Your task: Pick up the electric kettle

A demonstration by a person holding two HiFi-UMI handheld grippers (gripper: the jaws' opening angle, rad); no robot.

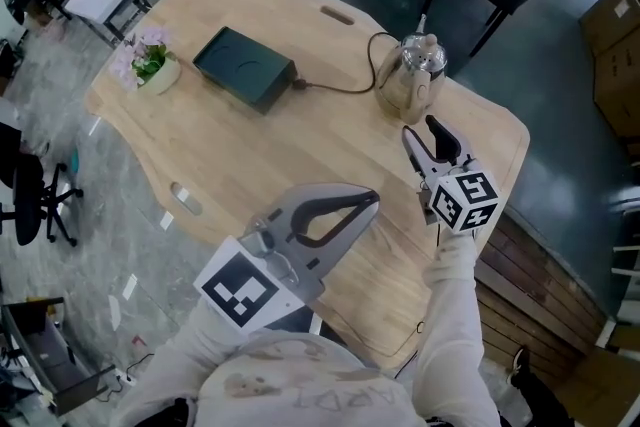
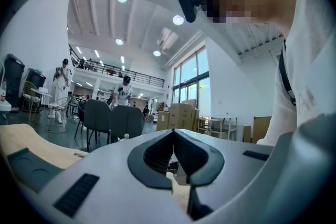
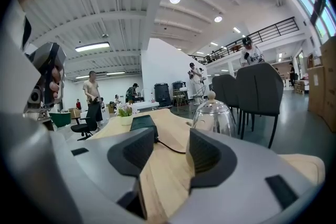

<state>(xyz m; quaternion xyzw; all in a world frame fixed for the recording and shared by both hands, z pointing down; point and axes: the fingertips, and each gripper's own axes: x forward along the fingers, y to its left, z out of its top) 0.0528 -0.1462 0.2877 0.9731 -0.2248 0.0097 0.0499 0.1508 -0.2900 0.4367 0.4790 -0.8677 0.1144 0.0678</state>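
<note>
While its jaws stand well apart with nothing between them, the right gripper (image 1: 420,130) hangs near the electric kettle (image 1: 412,75), upright on the table (image 1: 250,155); the right gripper view puts the kettle beyond the right-hand jaw; left gripper (image 1: 368,200) tips meet, empty.

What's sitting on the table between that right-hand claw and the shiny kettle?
Nothing: only bare wooden table separates the right gripper from the kettle, clearest in the head view. The cord runs off leftward.
</note>
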